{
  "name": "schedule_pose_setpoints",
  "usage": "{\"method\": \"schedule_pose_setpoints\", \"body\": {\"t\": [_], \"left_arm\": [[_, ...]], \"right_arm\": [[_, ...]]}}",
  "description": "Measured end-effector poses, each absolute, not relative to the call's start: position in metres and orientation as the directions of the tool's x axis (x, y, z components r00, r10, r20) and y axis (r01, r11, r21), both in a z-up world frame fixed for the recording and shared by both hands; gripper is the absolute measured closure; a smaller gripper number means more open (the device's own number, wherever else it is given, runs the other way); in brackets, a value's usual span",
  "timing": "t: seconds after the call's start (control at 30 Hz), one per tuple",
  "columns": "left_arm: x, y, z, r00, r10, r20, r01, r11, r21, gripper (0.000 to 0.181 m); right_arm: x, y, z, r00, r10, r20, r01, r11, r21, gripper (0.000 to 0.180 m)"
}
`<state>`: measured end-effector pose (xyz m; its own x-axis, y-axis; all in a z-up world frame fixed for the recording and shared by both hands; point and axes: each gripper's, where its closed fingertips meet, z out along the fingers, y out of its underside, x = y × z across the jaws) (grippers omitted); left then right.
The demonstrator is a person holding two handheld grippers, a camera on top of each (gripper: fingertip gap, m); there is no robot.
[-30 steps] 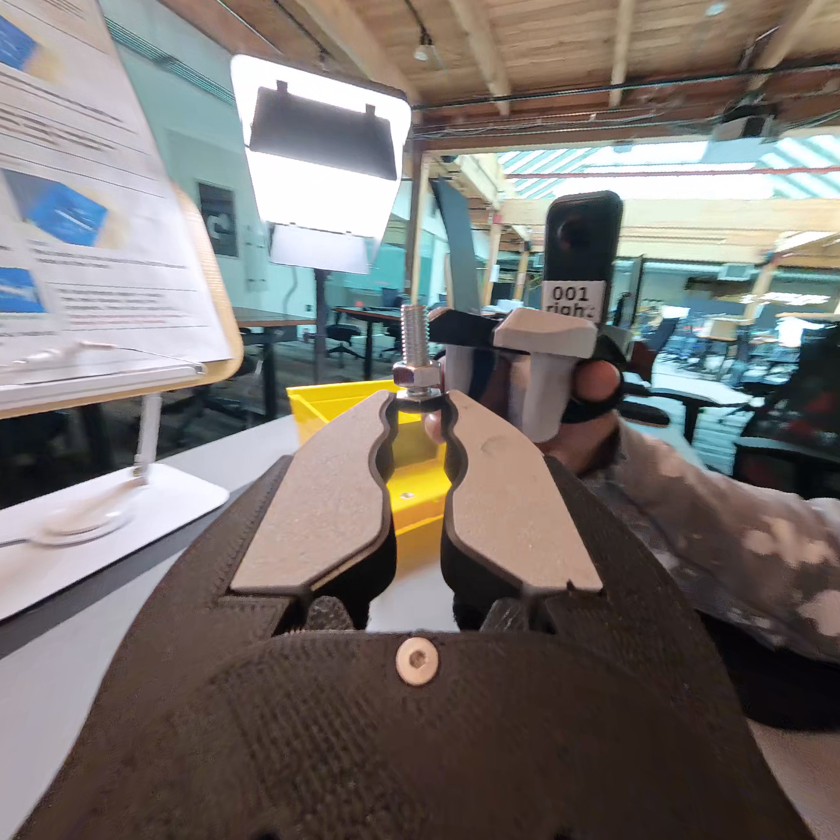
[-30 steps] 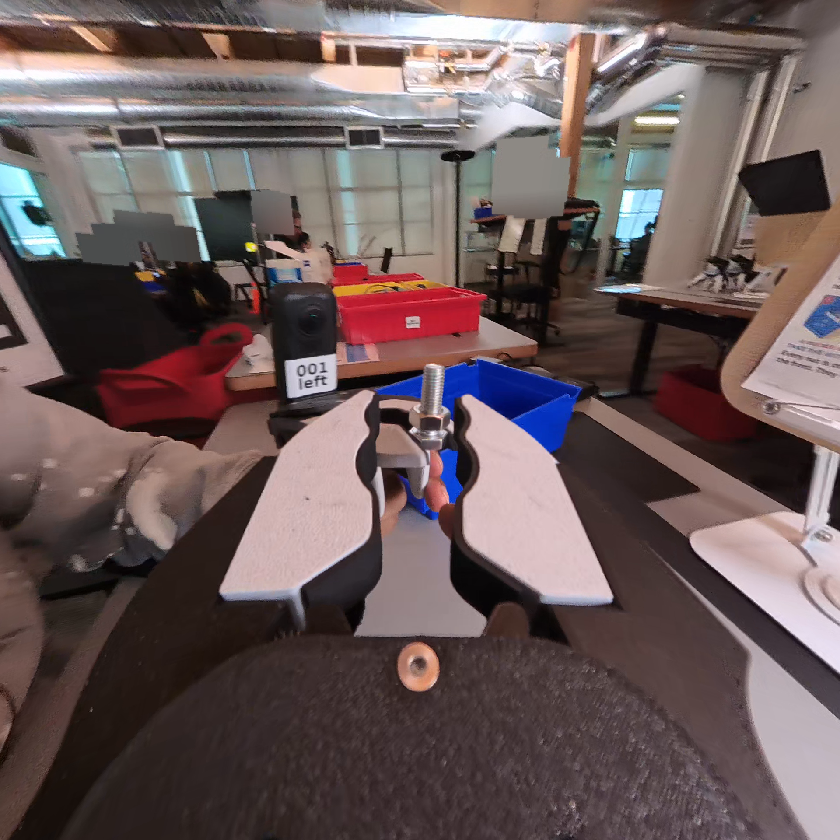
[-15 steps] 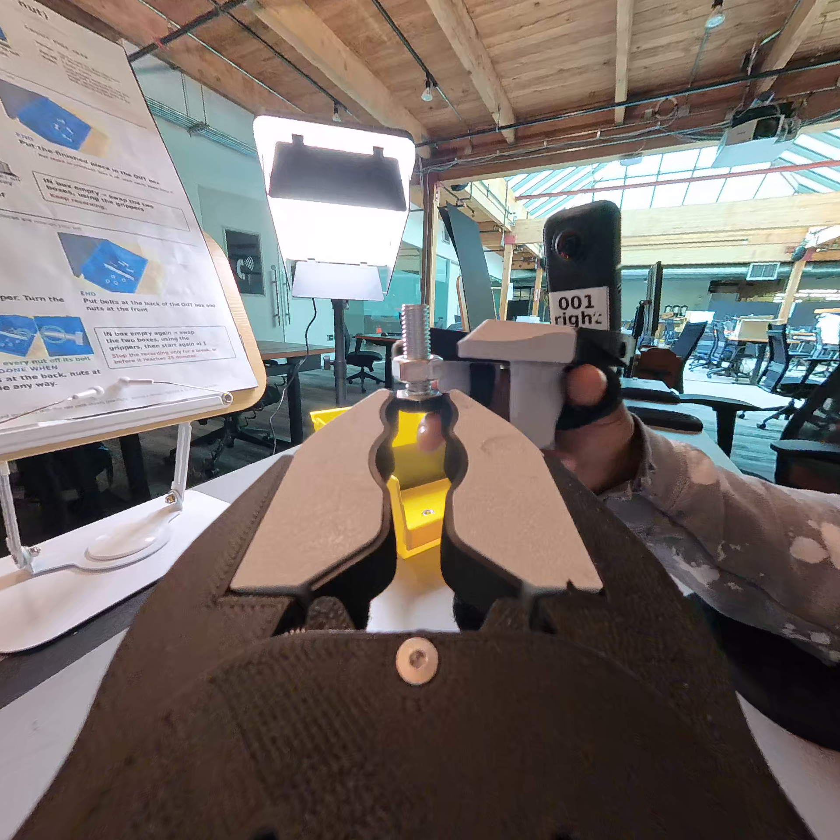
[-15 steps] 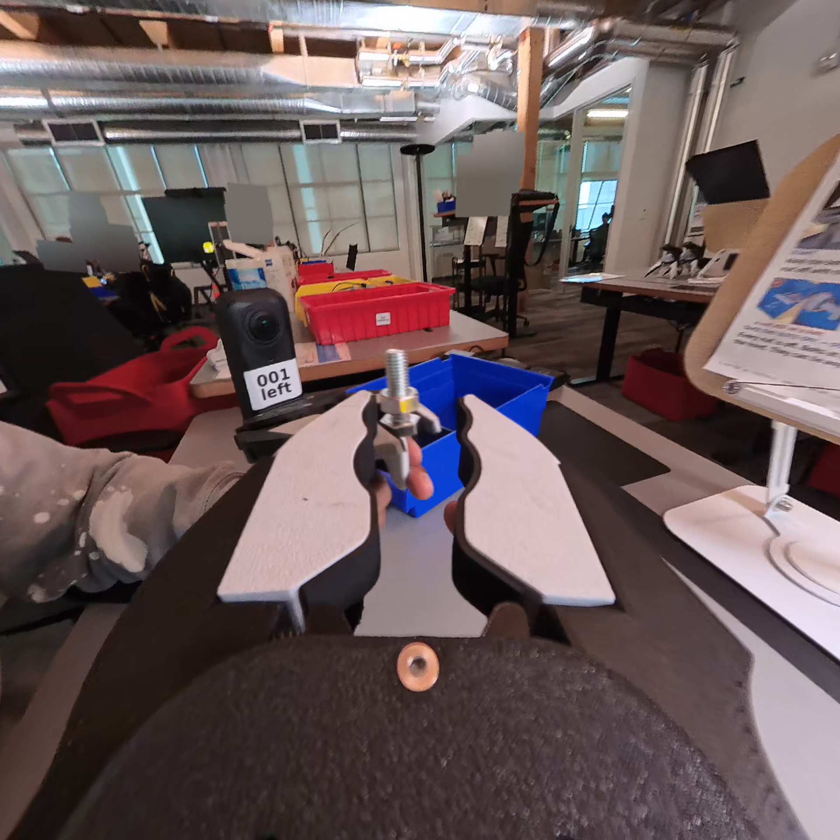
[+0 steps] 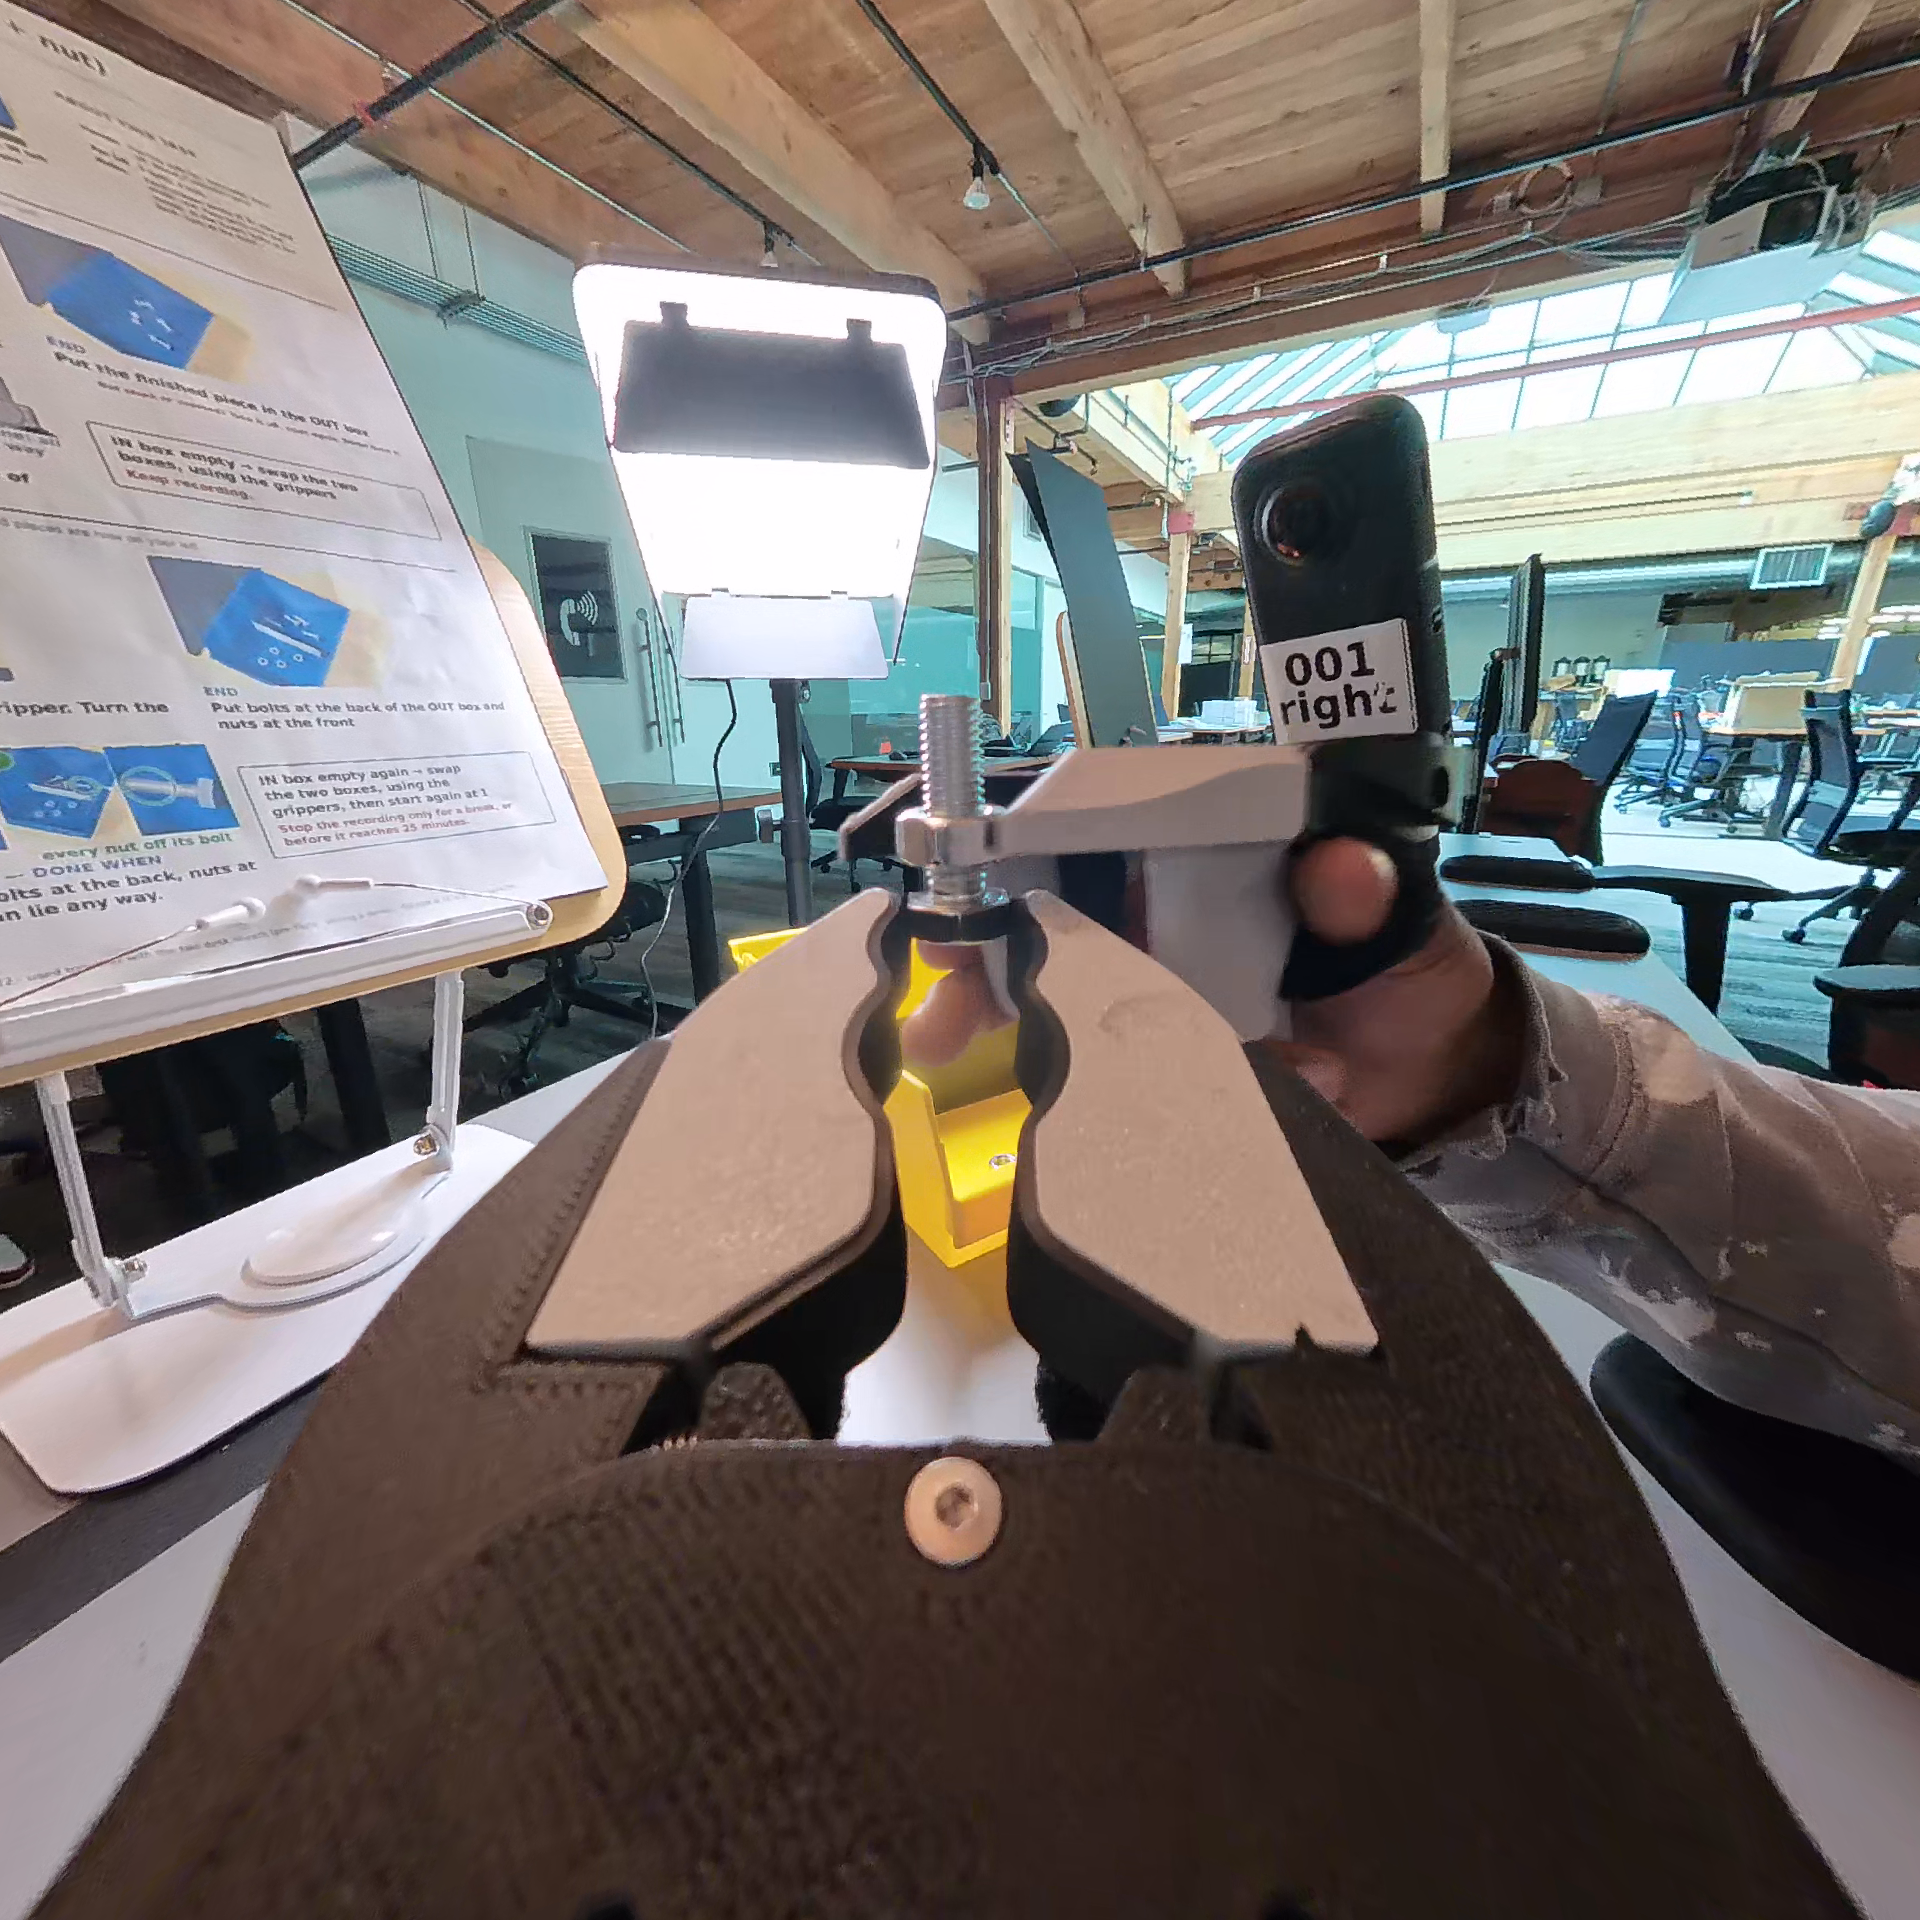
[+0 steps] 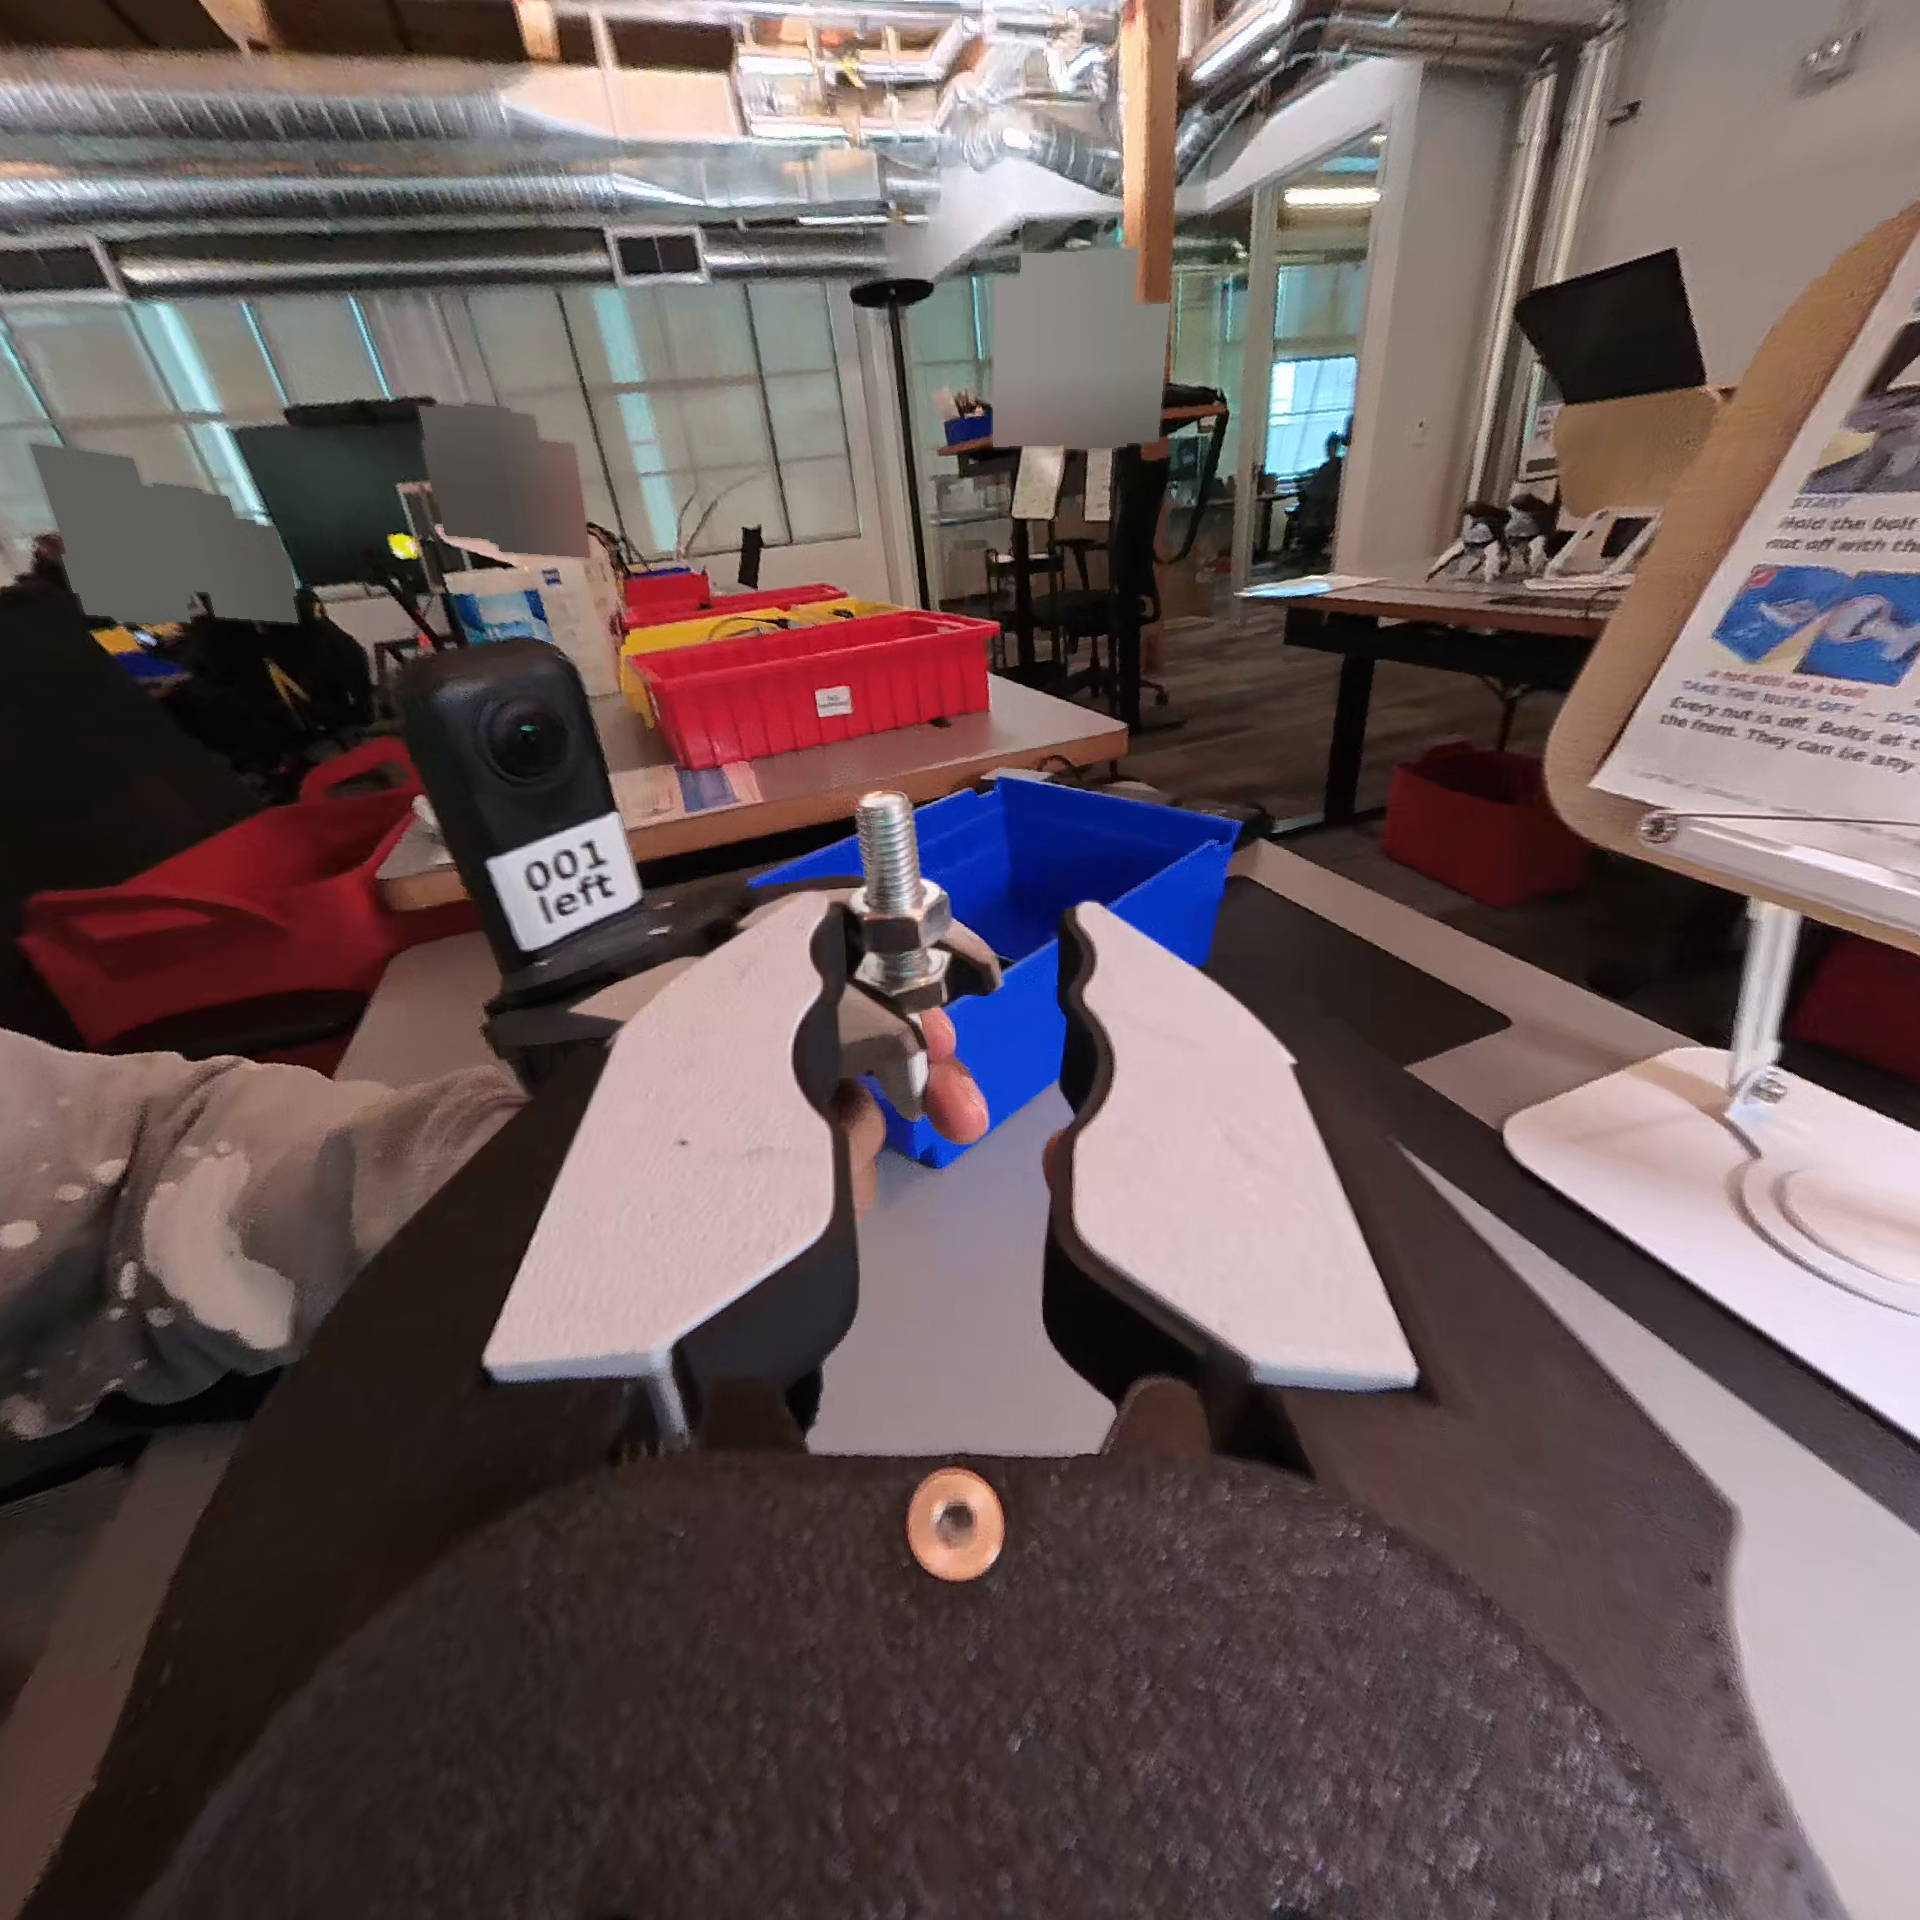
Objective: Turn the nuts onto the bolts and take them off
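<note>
A silver bolt (image 5: 951, 748) stands upright with a hex nut (image 5: 935, 831) low on its thread, just above the head. My left gripper (image 5: 954, 920) is shut on the bolt's head. My right gripper (image 6: 951, 925) is open. The nut (image 6: 899, 920) sits between its tips, against the left finger, with a gap to the right finger. In the left wrist view the right gripper's grey fingers (image 5: 1143, 800) reach in level from the right to the nut. In the right wrist view the left gripper (image 6: 904, 987) holds the bolt (image 6: 888, 842) from below.
A yellow bin (image 5: 961, 1174) sits on the white table beyond my left gripper. A blue bin (image 6: 1091, 862) sits beyond my right gripper. An instruction sheet on a white stand (image 5: 208, 623) is at the table's side and also shows in the right wrist view (image 6: 1766, 675). A lamp (image 5: 769, 436) stands behind. My two grippers' fingertips are within a few centimetres of each other.
The right gripper's jaws have spread a little, and the bolt has moved from the middle of the gap to the left finger. The right gripper has swung level beside the nut.
</note>
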<state>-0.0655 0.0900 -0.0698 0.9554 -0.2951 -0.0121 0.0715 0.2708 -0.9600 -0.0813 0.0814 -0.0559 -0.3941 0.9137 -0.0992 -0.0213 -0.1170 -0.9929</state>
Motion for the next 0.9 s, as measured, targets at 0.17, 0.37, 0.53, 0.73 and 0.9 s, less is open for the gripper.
{"method": "schedule_pose_setpoints", "body": {"t": [0.17, 0.37, 0.53, 0.73, 0.9], "left_arm": [[-0.075, 0.085, -0.062, 0.959, -0.282, 0.000, 0.088, 0.299, -0.950, 0.162], [-0.073, 0.087, -0.066, 0.961, -0.276, -0.012, 0.072, 0.293, -0.953, 0.162], [-0.072, 0.083, -0.060, 0.959, -0.284, -0.013, 0.083, 0.322, -0.943, 0.162], [-0.075, 0.083, -0.059, 0.959, -0.282, -0.010, 0.085, 0.324, -0.942, 0.162], [-0.068, 0.085, -0.063, 0.959, -0.282, -0.018, 0.074, 0.311, -0.947, 0.162]], "right_arm": [[-0.076, 0.110, -0.049, -0.338, 0.929, -0.148, -0.074, -0.183, -0.980, 0.165], [-0.078, 0.085, -0.050, -0.411, 0.897, -0.161, -0.039, -0.194, -0.980, 0.144], [-0.080, 0.095, -0.050, -0.376, 0.905, -0.199, -0.045, -0.232, -0.972, 0.164], [-0.075, 0.093, -0.044, -0.388, 0.905, -0.175, -0.066, -0.216, -0.974, 0.152], [-0.081, 0.080, -0.048, -0.375, 0.913, -0.158, -0.047, -0.189, -0.981, 0.144]]}}
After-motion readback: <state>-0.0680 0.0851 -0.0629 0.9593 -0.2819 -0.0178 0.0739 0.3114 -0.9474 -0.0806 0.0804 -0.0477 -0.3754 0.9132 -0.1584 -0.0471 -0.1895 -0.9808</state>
